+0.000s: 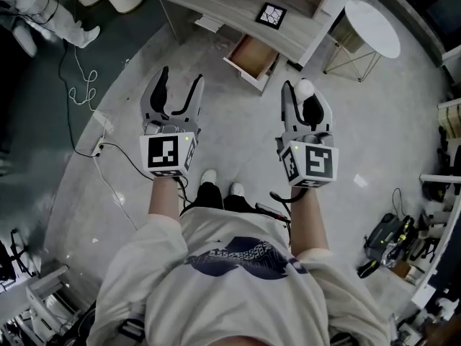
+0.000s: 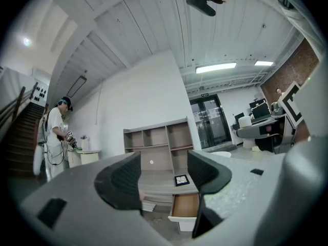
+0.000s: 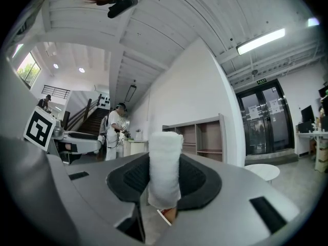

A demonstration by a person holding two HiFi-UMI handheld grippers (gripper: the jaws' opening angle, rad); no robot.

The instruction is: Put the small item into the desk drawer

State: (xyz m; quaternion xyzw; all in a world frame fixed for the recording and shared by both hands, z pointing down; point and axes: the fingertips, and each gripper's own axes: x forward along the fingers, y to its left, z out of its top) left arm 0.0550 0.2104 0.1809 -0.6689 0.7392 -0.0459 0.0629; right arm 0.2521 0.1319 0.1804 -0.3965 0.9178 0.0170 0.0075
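Pointing level toward drawer (image 1: 253, 55): right gripper (image 1: 302, 101) pinching white roll (image 1: 305, 86), left gripper (image 1: 181, 79) agape.

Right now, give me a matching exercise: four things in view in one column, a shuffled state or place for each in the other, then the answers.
Things:
1. left gripper
2. right gripper
3. desk drawer
4. round white table

States or places:
A. pulled open
B. fingers closed on a white roll
C. on the floor beside the desk
D. fingers apart, nothing between them

Pairs: 1-D, 2-B, 3-A, 4-C
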